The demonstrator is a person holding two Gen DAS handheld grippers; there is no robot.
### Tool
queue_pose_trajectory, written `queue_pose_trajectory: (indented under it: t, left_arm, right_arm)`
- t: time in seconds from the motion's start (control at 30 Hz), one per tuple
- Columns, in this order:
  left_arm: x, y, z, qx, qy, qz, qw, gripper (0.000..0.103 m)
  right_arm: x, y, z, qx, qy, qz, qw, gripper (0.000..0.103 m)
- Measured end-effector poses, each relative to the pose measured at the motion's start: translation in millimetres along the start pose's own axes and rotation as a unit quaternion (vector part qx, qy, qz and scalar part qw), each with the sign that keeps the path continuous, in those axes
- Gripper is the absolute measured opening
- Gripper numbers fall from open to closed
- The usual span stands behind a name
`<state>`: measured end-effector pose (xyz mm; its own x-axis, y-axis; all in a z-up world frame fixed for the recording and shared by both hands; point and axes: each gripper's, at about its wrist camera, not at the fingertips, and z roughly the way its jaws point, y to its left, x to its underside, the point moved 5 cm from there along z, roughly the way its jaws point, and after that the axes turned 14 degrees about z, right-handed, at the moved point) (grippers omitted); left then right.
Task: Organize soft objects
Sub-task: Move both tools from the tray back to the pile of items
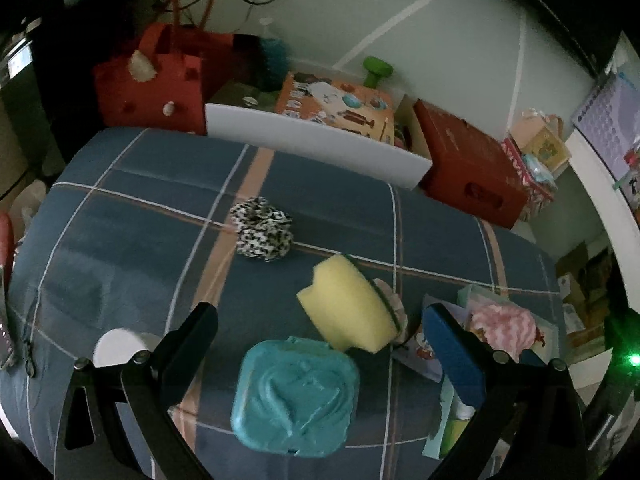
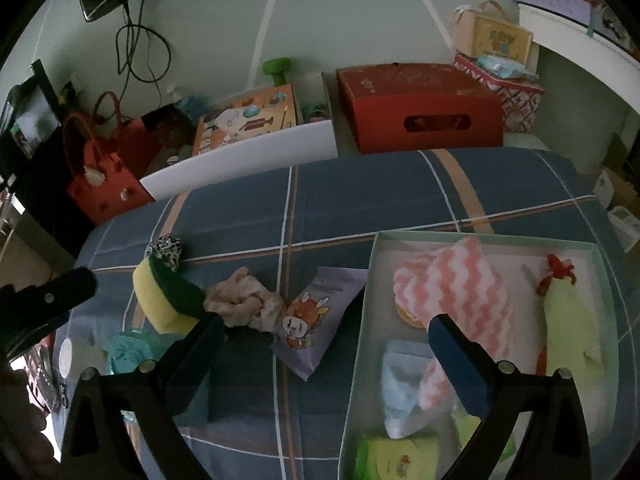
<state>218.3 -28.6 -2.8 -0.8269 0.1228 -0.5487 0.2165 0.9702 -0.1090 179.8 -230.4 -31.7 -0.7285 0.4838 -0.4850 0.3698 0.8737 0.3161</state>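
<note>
Two wide-spread fingers of left gripper (image 1: 320,332), grasping nothing, over blue plaid bedspread (image 1: 120,220). Between them, teal lidded tub (image 1: 296,396); yellow sponge (image 1: 346,306) leaning on it; leopard scrunchie (image 1: 262,234) beyond.

Right wrist view: right gripper (image 2: 326,340) likewise released, empty. Pale green box (image 2: 362,320) at right, holding pink-and-white zigzag cloth (image 2: 452,292), light blue cloth (image 2: 400,388), lime plush (image 2: 572,320). Left of box, purple snack packet (image 2: 316,320), crumpled beige fabric (image 2: 244,300).
</note>
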Motion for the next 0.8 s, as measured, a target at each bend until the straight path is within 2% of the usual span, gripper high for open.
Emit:
queue_pose_trajectory:
  t: [0.07, 0.13, 0.27, 0.4, 0.7, 0.8]
  left_arm:
    - [1, -4, 10, 0.001, 0.006, 0.004, 1.0, 0.102]
    - [1, -5, 18, 0.001, 0.017, 0.005, 0.9998, 0.102]
    - [-1, -7, 25, -0.003, 0.019, 0.008, 0.9998, 0.102]
    - [-5, -10, 27, -0.008, 0.013, 0.011, 0.9998, 0.102]
    - [-4, -17, 47, -0.015, 0.028, 0.02, 0.9993, 0.101]
    - [-2, -16, 54, -0.014, 0.037, 0.018, 0.9991, 0.094]
  right_arm:
    - [2, -3, 8, -0.008, 0.008, 0.01, 1.0, 0.099]
    - [4, -7, 16, -0.009, 0.016, 0.019, 1.0, 0.088]
    - [8, -5, 24, -0.017, 0.023, 0.018, 0.999, 0.083]
    - [16, -2, 32, -0.02, 0.037, 0.011, 0.999, 0.075]
    - [24, -1, 46, -0.019, 0.059, 0.007, 0.998, 0.071]
    - [25, 0, 48, -0.018, 0.061, 0.004, 0.998, 0.071]
